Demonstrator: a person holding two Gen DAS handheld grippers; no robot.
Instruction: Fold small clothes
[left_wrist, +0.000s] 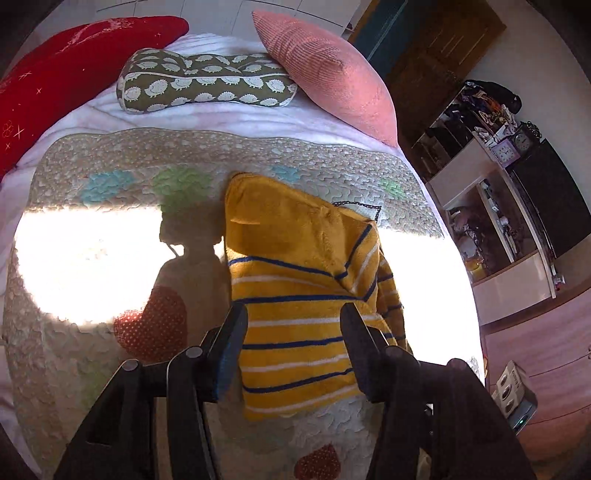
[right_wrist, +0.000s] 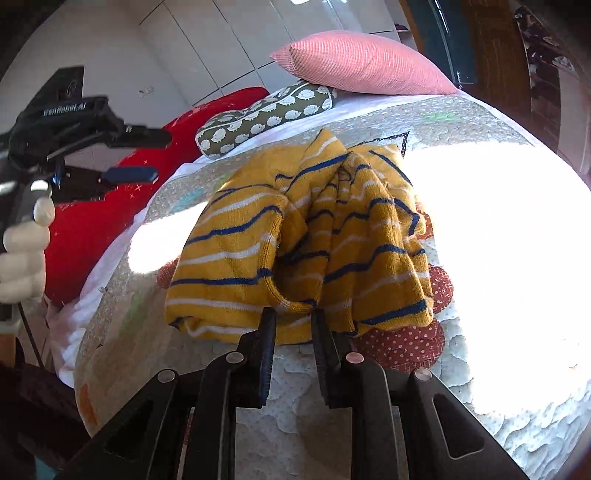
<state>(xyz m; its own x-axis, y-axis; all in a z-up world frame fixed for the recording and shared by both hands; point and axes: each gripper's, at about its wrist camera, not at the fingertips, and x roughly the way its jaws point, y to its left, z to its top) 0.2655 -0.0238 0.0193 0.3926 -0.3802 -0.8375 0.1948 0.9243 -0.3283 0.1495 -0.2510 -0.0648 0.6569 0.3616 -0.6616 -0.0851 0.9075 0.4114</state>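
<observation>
sweater (left_wrist: 295, 295), yellow with blue and white stripes, lies bunched on the quilt (left_wrist: 92, 350), its long axis running straight away from the left gripper (left_wrist: 293, 317), whose jaws stand spread above its near hem. right gripper (right_wrist: 293, 314) jaws sit narrowly parted at a rolled edge, touching or not, i cannot tell.

The sweater (left_wrist: 295, 295) lies on the quilt (left_wrist: 110, 369); behind the sweater, three pillows (left_wrist: 207, 83) line the bed's head.
</observation>
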